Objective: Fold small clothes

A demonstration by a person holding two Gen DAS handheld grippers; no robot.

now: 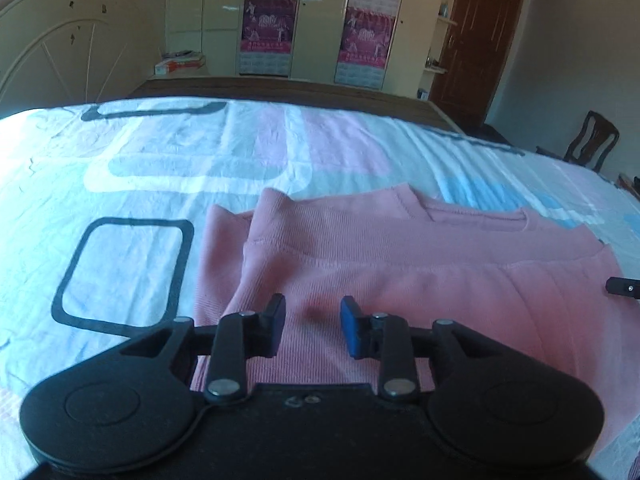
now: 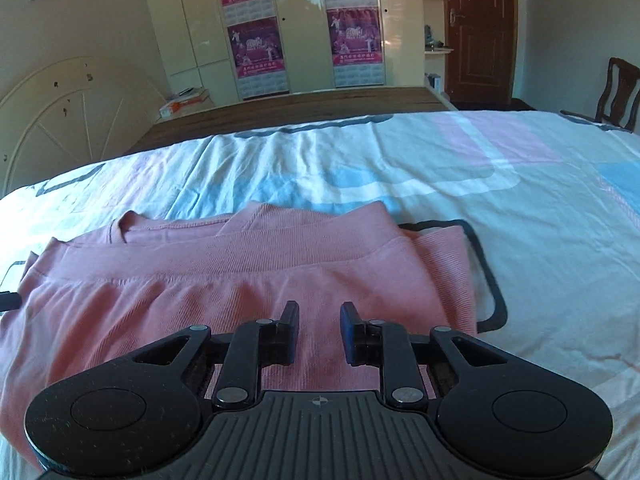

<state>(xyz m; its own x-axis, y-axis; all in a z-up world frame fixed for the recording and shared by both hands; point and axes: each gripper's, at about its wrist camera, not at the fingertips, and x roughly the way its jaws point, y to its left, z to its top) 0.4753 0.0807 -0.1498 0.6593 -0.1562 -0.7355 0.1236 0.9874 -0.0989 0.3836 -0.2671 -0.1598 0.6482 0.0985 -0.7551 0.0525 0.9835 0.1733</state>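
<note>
A pink ribbed garment (image 1: 400, 280) lies partly folded on the bed, its lower part laid up over the chest and the neckline at the far side. It also shows in the right wrist view (image 2: 240, 276). My left gripper (image 1: 313, 312) is open and empty, low over the garment's near left part. My right gripper (image 2: 319, 316) is open and empty, low over the garment's near right part. A tip of the right gripper (image 1: 622, 287) shows at the right edge of the left wrist view.
The bed sheet (image 1: 160, 160) is white with pink, blue and black-outlined squares. A wooden bed frame edge (image 2: 300, 108), a wardrobe with posters (image 2: 256, 32), a brown door (image 2: 480, 32) and a wooden chair (image 2: 618, 92) stand beyond the bed.
</note>
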